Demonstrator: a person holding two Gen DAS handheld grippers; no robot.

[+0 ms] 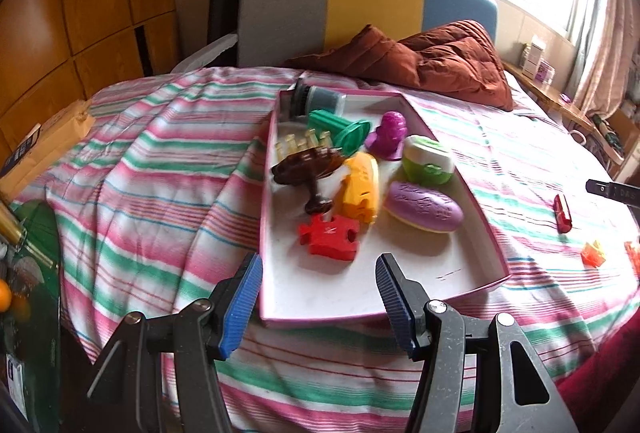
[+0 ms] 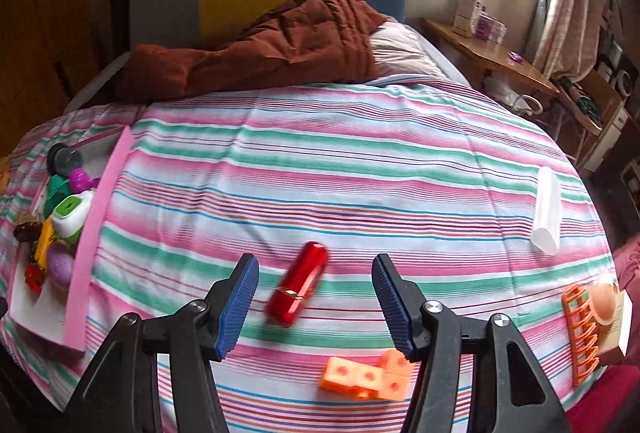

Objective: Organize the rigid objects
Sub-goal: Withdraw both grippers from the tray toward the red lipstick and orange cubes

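Red lipstick tube (image 2: pixel 298 283) lies loose on the bedspread between the right gripper's (image 2: pixel 316 303) spread, empty jaws (likely next for the pink-rimmed tray (image 2: pixel 86 245)), while the left gripper (image 1: pixel 318 307), also spread and empty, hovers at the tray's near edge.

The tray (image 1: pixel 472 201) is sitting on the bed (image 2: pixel 360 161), holding a heap of toys (image 1: pixel 352 173). Off to its right a lipstick (image 2: pixel 298 289) is lying on the sheet, blocks (image 2: pixel 368 377) sitting nearer than it, a rack (image 2: pixel 582 333) lying further right. A quilt (image 2: pixel 280 45) is lying behind.
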